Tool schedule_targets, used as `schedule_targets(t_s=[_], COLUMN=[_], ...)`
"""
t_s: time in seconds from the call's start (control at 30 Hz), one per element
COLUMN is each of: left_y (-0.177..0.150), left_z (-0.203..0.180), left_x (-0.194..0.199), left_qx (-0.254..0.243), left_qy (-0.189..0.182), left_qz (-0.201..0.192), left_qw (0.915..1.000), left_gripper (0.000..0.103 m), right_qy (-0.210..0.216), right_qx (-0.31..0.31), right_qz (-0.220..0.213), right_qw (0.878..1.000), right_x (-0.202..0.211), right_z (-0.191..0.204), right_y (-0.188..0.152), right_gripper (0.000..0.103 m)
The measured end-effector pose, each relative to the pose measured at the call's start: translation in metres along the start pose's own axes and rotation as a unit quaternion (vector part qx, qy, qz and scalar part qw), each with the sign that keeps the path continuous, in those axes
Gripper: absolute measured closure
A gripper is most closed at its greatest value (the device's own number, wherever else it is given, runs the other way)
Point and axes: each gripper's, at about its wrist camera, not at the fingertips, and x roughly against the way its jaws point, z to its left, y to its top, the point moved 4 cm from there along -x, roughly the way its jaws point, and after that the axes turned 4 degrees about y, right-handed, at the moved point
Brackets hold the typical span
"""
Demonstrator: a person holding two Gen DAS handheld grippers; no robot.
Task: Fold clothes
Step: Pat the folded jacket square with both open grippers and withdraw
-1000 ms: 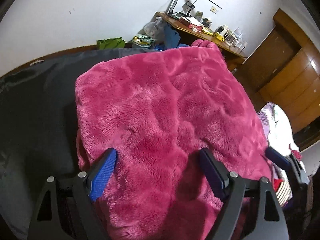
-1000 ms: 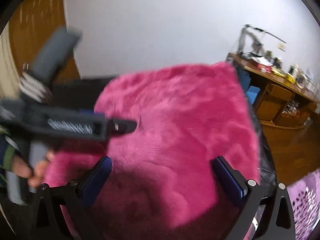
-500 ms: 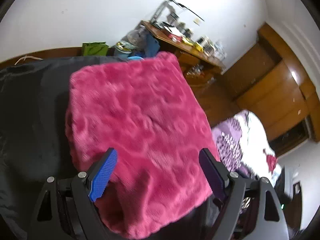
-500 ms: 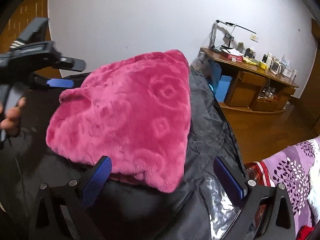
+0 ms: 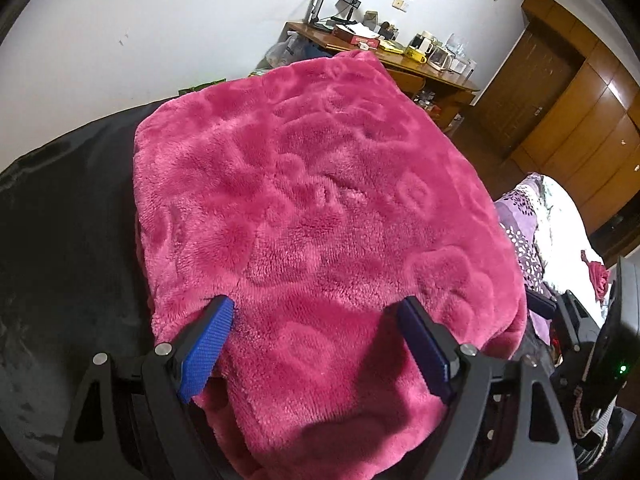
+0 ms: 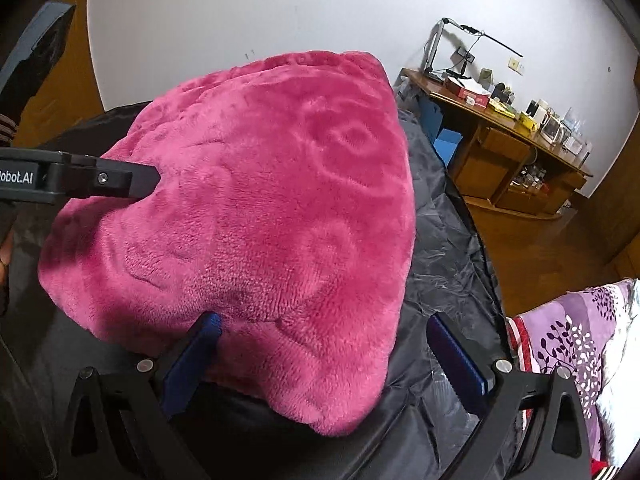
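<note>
A pink embossed fleece garment (image 5: 312,184) lies folded into a thick square on a black cover (image 5: 60,220). My left gripper (image 5: 316,320) is open, its blue pads spread wide over the garment's near edge. In the right wrist view the same fleece (image 6: 260,200) bulges up in the middle. My right gripper (image 6: 326,344) is open at the fleece's near right corner, one pad against the pile and the other over the black cover (image 6: 440,240). The left gripper's fingers (image 6: 132,180) touch the fleece from the left side. Nothing is clamped.
A cluttered wooden desk (image 5: 400,56) stands beyond the garment against the white wall. Brown wardrobes (image 5: 560,100) fill the right side. Purple floral bedding (image 6: 580,328) lies to the right of the black cover. A wooden floor shows between the desk and the bedding.
Half a second ago both grippers were drawn back from the fleece; both now sit close over its near edge again. The garment keeps its folded shape and place.
</note>
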Motion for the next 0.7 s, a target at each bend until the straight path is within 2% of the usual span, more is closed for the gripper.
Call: schedule_targets(t_s=[0.17, 0.3, 0.47, 0.6, 0.7], left_y=[-0.001, -0.007, -0.019, -0.029, -0.033], left_z=[-0.001, -0.004, -0.006, -0.003, -0.003], left_x=[0.004, 0.015, 0.042, 0.070, 0.089], left_qx=[0.010, 0.022, 0.035, 0.016, 0.007], left_qy=[0.009, 0.030, 0.083, 0.130, 0.144], left_qz=[0.014, 0.016, 0.009, -0.020, -0.037], left_qw=[0.9998, 0.9992, 0.9959, 0.9912, 0.9889], left_gripper=[0.014, 0.014, 0.013, 0.013, 0.013], right_qy=[0.013, 0.026, 0.038, 0.045, 0.050], right_qx=[-0.018, -0.030, -0.039, -0.048, -0.054], right_qz=[0.018, 0.037, 0.048, 0.046, 0.044], right_qw=[1.000, 0.999, 0.997, 0.997, 0.996], right_x=[0.007, 0.019, 0.034, 0.047, 0.056], right_z=[-0.005, -0.001, 0.008, 0.013, 0.017], right_y=[-0.004, -0.011, -0.020, -0.025, -0.029], right_gripper=[0.000, 0.000, 0.000, 0.000, 0.000])
